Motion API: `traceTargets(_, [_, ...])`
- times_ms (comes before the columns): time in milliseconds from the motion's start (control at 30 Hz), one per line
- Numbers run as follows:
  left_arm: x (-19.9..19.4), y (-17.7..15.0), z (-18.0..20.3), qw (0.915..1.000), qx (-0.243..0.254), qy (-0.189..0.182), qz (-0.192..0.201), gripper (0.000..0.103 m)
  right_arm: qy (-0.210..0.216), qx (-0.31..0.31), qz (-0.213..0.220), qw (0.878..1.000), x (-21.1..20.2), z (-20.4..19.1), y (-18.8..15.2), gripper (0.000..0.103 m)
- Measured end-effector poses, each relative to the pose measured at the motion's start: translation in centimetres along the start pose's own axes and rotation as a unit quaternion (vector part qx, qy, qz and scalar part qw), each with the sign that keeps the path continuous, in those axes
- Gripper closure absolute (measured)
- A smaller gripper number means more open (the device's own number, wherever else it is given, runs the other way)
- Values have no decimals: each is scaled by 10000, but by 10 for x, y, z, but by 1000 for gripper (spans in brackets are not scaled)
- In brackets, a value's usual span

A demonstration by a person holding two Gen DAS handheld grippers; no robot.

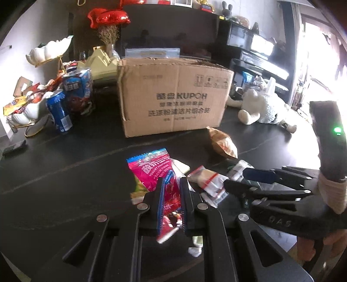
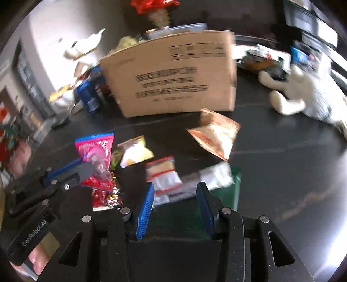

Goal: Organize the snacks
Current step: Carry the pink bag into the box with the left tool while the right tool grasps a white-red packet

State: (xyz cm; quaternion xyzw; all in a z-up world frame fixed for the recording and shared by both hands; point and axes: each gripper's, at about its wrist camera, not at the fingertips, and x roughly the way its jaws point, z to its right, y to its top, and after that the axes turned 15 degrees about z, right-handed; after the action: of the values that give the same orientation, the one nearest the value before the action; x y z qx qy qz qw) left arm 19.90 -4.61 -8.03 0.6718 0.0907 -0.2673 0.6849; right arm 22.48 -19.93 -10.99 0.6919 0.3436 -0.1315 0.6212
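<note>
On dark table [image 1: 65, 169], cardboard box [image 1: 173, 95].

The pink snack packet [image 1: 155, 171] was glossy plastic film, crinkled and silvery at its torn end. The box [image 1: 173, 95] was matt brown cardboard, creased along one edge. The dark tabletop [image 1: 65, 173] looked smooth with a dull sheen, and the toy [image 1: 264, 108] was white, fuzzy plush.

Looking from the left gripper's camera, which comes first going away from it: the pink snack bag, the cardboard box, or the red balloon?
1. Pink snack bag, clamped in the left gripper.
2. Cardboard box, mid-table behind it.
3. Red balloon, at the back, upper left.
</note>
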Motion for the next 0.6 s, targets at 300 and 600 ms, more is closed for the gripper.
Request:
traceTargets(300, [1, 0, -14, 10000, -44, 31, -55, 89, 55, -774, -728, 9943, 44, -26, 13, 53])
traceTargets(600, [9, 1, -22, 9997, -195, 17, -150, 89, 160, -818, -1024, 9912, 66, -29, 10, 57])
